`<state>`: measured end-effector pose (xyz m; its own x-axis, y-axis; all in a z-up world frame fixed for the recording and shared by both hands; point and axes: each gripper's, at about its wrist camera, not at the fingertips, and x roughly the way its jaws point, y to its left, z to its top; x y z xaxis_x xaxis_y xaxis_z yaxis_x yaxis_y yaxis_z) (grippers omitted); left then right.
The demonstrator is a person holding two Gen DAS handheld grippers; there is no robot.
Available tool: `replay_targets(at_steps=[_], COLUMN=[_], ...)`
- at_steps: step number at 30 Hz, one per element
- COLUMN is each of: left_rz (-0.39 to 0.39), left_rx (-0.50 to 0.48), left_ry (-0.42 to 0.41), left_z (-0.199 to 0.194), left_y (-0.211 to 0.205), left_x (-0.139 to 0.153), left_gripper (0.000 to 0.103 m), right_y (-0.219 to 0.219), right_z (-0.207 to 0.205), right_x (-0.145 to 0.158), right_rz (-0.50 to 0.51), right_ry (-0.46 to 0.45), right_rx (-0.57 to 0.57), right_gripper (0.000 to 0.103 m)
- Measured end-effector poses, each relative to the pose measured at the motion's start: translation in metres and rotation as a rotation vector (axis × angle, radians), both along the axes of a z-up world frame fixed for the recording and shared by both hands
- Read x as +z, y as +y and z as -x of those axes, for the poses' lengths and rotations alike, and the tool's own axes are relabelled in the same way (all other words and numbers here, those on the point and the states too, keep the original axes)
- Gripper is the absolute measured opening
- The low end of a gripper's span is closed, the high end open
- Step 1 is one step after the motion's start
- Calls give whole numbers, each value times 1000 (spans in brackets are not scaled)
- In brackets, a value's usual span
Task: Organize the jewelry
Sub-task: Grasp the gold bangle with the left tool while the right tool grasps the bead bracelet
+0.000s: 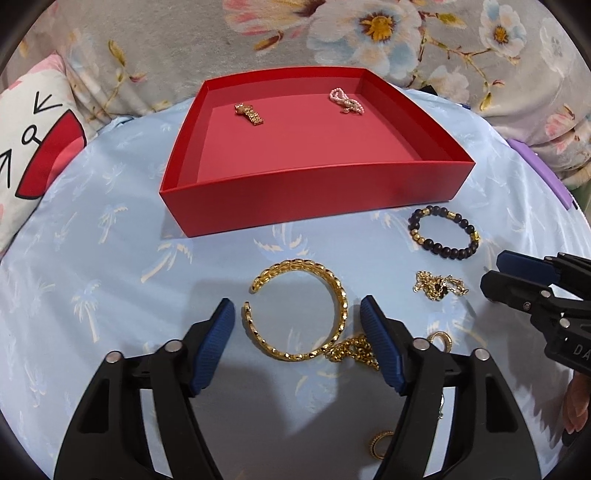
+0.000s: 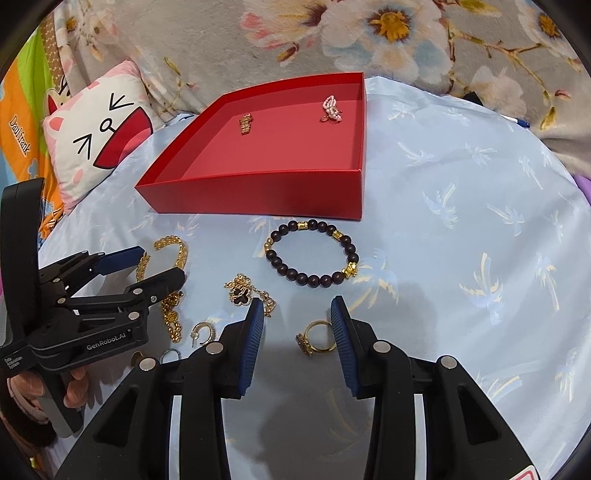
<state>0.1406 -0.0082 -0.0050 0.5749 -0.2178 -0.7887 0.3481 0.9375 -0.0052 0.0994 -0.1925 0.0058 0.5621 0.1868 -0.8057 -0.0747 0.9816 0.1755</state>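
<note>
A red tray (image 1: 295,195) (image 2: 258,201) holds a gold watch band (image 1: 250,114) (image 2: 245,123) and a pink pearl piece (image 1: 345,100) (image 2: 332,109). My left gripper (image 1: 297,317) (image 2: 162,264) is open, its jaws on either side of a gold cuff bangle (image 1: 341,295) (image 2: 181,251) on the blue cloth. My right gripper (image 2: 297,314) (image 1: 493,271) is open around a gold ring (image 2: 314,338). A dark bead bracelet (image 1: 443,229) (image 2: 312,253), a gold clover chain (image 1: 439,286) (image 2: 243,291) and a gold chain (image 1: 351,349) (image 2: 171,314) lie nearby.
A cat-face pillow (image 1: 33,144) (image 2: 96,133) lies at the left. A floral blanket (image 1: 369,33) (image 2: 406,37) runs along the back. Small gold hoop earrings (image 2: 203,332) (image 1: 378,443) lie near my grippers. A purple object (image 1: 543,170) sits at the cloth's right edge.
</note>
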Motion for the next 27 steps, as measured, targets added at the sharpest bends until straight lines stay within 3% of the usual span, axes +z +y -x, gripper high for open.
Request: replay_targets(at_steps=[3, 14, 16, 18, 23, 27], left_rz=[5, 29, 42, 48, 56, 55], left_rx=[-9, 24, 34, 40, 50, 49], left_ry=[-3, -41, -36, -22, -7, -1], left_z=[-1, 2, 0, -2, -4, -4], left_y=[1, 15, 19, 21, 23, 23], left_x=[1, 7, 7, 6, 4, 3], left_gripper=[54, 54, 54, 54, 54, 54], right_y=[-1, -12, -13, -14, -15, -19], right_z=[-1, -7, -11, -15, -30, -41], right_x=[-1, -1, -2, -1, 2, -2], right_rz=[0, 18, 25, 35, 53, 59], right_ry=[0, -19, -25, -36, -56, -37], right_rx=[-2, -27, -32, -42, -52, -68], right_gripper=[38, 38, 52, 55, 55, 42])
